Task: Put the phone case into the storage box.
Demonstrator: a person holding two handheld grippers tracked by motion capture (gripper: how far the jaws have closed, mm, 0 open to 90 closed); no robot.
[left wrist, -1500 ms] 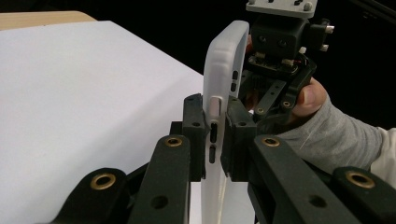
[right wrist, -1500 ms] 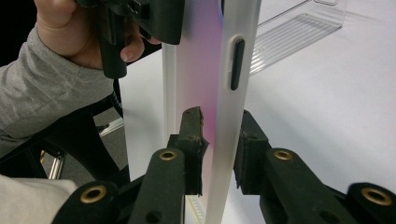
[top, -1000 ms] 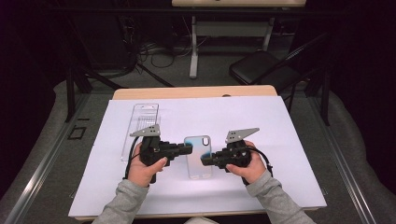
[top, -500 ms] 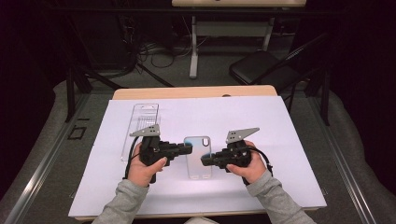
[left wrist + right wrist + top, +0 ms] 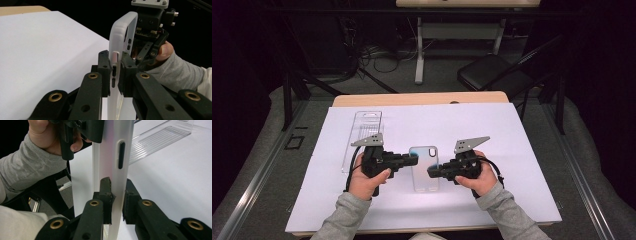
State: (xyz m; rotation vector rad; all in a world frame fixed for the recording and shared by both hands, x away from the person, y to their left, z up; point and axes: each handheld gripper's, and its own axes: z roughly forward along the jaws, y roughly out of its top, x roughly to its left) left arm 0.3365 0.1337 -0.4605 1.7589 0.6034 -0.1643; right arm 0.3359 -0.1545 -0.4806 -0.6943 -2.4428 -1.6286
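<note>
The phone case (image 5: 424, 167) was translucent and frosted white, tinted pale blue toward its top end, with dark side slots. Both grippers were black with brass-coloured rivets; each carried a grey plate. The sheet (image 5: 512, 135) covering the table was white, the table's far edge (image 5: 422, 98) light wood. The sleeves (image 5: 343, 220) were grey. The tray (image 5: 364, 131) near the left edge was clear and ribbed.

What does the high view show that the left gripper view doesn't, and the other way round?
The high view takes in the clear plastic tray on the white sheet and the chair behind the table. The left gripper view gives the side buttons of the phone case between the left gripper's pads. Both show the case clamped by the left and right gripper.
</note>
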